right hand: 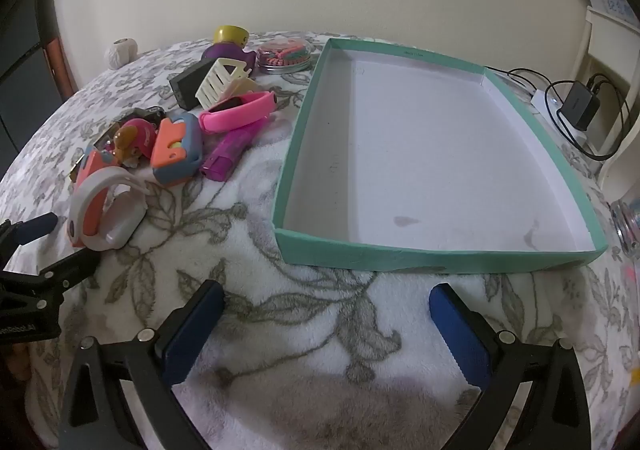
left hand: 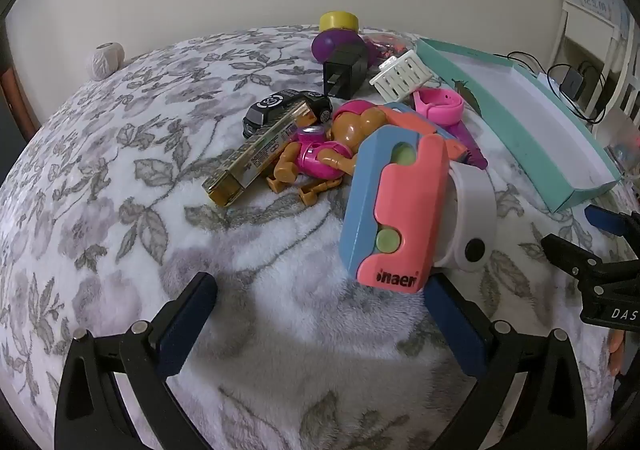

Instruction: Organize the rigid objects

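Observation:
A heap of small toys lies on a floral blanket. In the left wrist view my left gripper (left hand: 320, 290) stands open just short of a pink-and-blue plastic case (left hand: 396, 209), whose lower corner is close to the right finger. Beside the case lie a white wristband (left hand: 472, 217), a toy pup figure (left hand: 332, 145), a gold bar-shaped box (left hand: 260, 153) and a black toy car (left hand: 284, 109). In the right wrist view my right gripper (right hand: 326, 304) is open over bare blanket in front of the shallow teal box (right hand: 400, 256). The box's white inside holds nothing.
Behind the heap stand a black adapter (left hand: 346, 73), a white toy basket (left hand: 400, 75), a pink wristband (right hand: 236, 111), a purple marker-like piece (right hand: 230, 151) and a purple-and-yellow toy (right hand: 230, 43). A round tin (right hand: 285, 55) and a yarn ball (right hand: 120, 51) sit farther back. A charger with cables (right hand: 580, 107) lies right of the box.

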`<control>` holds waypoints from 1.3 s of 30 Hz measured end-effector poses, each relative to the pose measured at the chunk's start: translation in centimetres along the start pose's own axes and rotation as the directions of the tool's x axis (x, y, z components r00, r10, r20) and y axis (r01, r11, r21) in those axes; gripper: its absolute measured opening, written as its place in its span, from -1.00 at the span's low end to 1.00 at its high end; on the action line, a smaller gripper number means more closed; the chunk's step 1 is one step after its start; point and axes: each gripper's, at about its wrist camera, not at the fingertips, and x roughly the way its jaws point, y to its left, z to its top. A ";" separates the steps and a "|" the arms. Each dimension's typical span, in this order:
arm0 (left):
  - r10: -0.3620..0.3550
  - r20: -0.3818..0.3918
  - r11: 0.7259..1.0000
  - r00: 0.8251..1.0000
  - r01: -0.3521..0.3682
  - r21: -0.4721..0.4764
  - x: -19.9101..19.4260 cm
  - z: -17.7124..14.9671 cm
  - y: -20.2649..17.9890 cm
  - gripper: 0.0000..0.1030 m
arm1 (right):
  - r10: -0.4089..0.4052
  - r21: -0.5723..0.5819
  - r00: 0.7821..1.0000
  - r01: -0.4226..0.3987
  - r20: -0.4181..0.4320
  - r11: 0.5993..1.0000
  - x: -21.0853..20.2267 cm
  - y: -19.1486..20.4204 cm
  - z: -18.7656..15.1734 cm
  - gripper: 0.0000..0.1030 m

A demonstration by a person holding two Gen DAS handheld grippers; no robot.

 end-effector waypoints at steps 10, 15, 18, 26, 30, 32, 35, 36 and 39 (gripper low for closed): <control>-0.001 0.002 1.000 1.000 0.001 -0.001 0.0 0.0 0.0 1.00 | 0.001 0.001 1.000 -0.001 0.001 1.000 0.0 0.0 0.0 1.00; -0.001 0.001 1.000 1.000 0.001 0.000 0.0 0.0 0.0 1.00 | 0.002 0.001 1.000 -0.002 0.001 1.000 0.0 0.0 0.0 1.00; 0.000 0.001 1.000 1.000 0.000 0.000 0.0 0.0 0.0 1.00 | 0.002 0.001 1.000 -0.002 0.001 1.000 0.0 0.0 0.0 1.00; 0.000 0.001 1.000 1.000 0.000 0.000 0.0 0.0 0.0 1.00 | 0.002 0.001 1.000 -0.002 0.001 1.000 0.0 -0.1 0.0 1.00; 0.000 0.001 1.000 1.000 0.000 0.000 0.0 0.0 0.0 1.00 | 0.002 0.001 1.000 -0.002 0.001 1.000 0.0 -0.1 0.0 1.00; 0.000 0.001 1.000 1.000 0.000 0.000 0.0 0.0 0.0 1.00 | 0.002 0.001 1.000 -0.002 0.001 1.000 0.0 -0.1 0.0 1.00; 0.000 0.001 1.000 1.000 0.000 0.000 0.0 0.0 0.0 1.00 | 0.002 0.001 1.000 -0.002 0.001 1.000 0.0 -0.1 0.0 1.00; 0.000 0.001 1.000 1.000 0.000 0.000 0.0 0.0 0.0 1.00 | 0.002 0.001 1.000 -0.002 0.001 1.000 0.0 -0.1 0.0 1.00; 0.000 0.001 1.000 1.000 0.000 0.000 0.0 0.0 0.0 1.00 | 0.002 0.001 1.000 -0.002 0.001 1.000 0.0 -0.1 0.0 1.00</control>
